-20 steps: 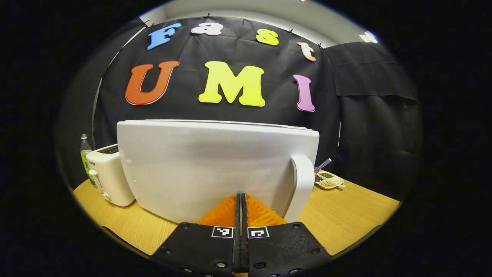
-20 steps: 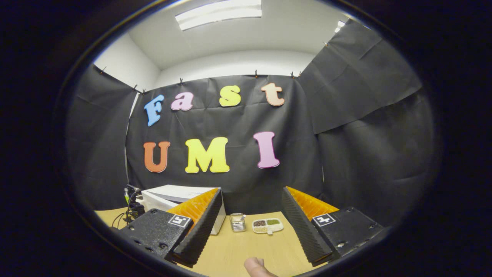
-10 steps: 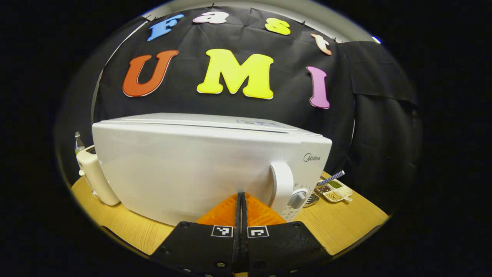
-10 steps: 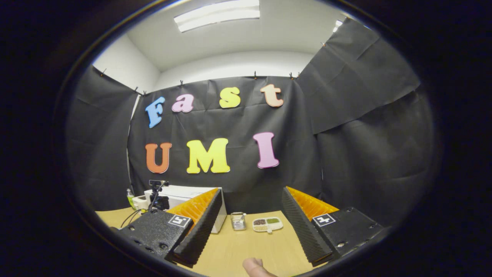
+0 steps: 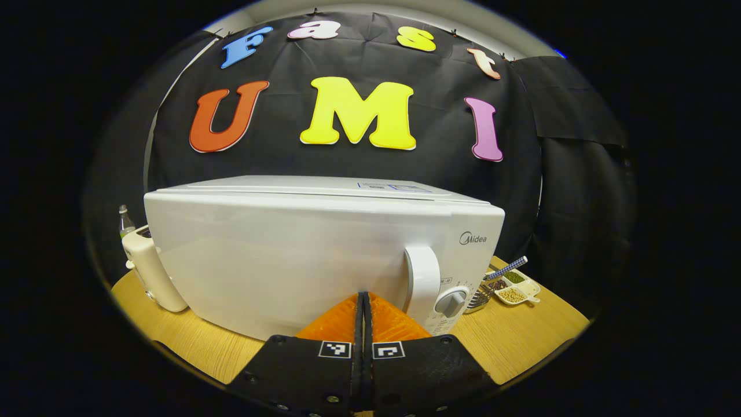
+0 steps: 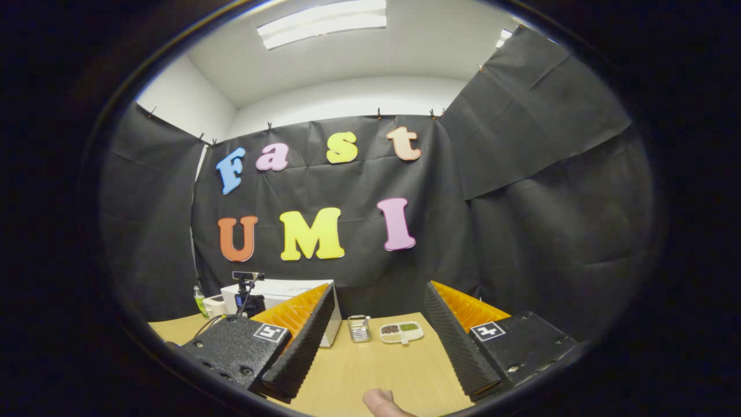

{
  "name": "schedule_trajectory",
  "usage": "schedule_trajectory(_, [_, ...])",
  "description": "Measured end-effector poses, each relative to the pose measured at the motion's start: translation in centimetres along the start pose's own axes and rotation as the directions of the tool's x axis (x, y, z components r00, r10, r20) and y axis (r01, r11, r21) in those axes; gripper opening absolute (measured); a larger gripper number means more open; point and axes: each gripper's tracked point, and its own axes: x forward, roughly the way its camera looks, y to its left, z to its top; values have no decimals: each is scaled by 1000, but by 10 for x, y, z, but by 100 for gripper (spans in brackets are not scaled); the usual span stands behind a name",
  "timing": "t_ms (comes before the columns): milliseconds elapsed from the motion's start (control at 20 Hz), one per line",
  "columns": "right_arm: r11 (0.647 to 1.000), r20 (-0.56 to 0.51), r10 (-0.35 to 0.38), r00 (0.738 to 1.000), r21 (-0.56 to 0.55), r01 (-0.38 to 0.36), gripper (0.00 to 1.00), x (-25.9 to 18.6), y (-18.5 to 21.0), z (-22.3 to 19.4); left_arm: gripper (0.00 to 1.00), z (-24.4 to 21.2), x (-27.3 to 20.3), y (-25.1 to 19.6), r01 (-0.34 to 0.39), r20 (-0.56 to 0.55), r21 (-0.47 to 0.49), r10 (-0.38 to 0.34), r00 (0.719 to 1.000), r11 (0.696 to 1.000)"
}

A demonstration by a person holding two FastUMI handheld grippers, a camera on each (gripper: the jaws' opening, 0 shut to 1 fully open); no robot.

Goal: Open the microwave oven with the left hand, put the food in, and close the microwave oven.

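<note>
The white microwave stands right in front of me in the left gripper view. Its door is closed, with the upright handle and a round knob at its right. My left gripper is shut with nothing in it. Its tips point at the lower door just left of the handle, and I cannot tell whether they touch. In the right gripper view my right gripper stands open and holds nothing, low over the wooden table. The microwave sits far left, partly behind a finger.
A cream toaster and a bottle stand left of the microwave. A divided dish of beans and a metal holder lie to its right. A person's fingertip shows at the bottom of the right gripper view.
The microwave door has swung from ajar to fully closed with my shut left gripper against it, uncovering the knob panel. The right gripper has stayed open and barely moved.
</note>
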Motion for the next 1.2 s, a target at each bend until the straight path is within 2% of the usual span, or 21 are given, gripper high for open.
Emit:
schedule_trajectory(50, [1000,-11,-2,1000,6,2,100,-3,1,-3,0,-9,5,1,-7,-48,-17,6,999,1000])
schedule_trajectory(100, [1000,-15,0,1000,10,1,100,-6,2,-4,0,-2,3,-1,-12,-20,-32,11,1000,999])
schedule_trajectory(350, [1000,-17,-17,1000,15,17,99,-21,3,-6,0,-22,-8,4,-37,-111,-29,34,993,999])
schedule_trajectory(550, [998,-36,-56,998,22,57,100,-32,1,-15,0,-16,-41,4,-30,-94,-50,25,995,998])
schedule_trajectory(750, [997,-71,-65,995,39,68,100,-39,4,-26,0,5,-92,0,-22,-57,-16,21,998,1000])
schedule_trajectory(800, [997,-75,-66,995,45,70,100,-41,5,-27,6,14,-106,5,-45,-45,-11,45,998,999])
schedule_trajectory(850, [996,-78,-68,995,50,72,100,-44,6,-29,59,20,-122,4,-58,-34,-9,58,998,998])
schedule_trajectory(900, [996,-80,-67,995,52,71,100,-47,8,-28,67,24,-134,5,-65,-24,-7,65,998,998])
schedule_trajectory(950, [996,-82,-70,994,52,75,100,-51,8,-29,95,29,-152,6,-84,-15,2,84,996,996])
schedule_trajectory(1100, [995,-79,-85,993,41,88,100,-61,9,-24,94,39,-198,9,-121,-10,27,122,993,992])
schedule_trajectory(1200, [994,-80,-95,992,37,98,100,-67,10,-21,93,47,-232,2,-108,13,15,108,994,994])
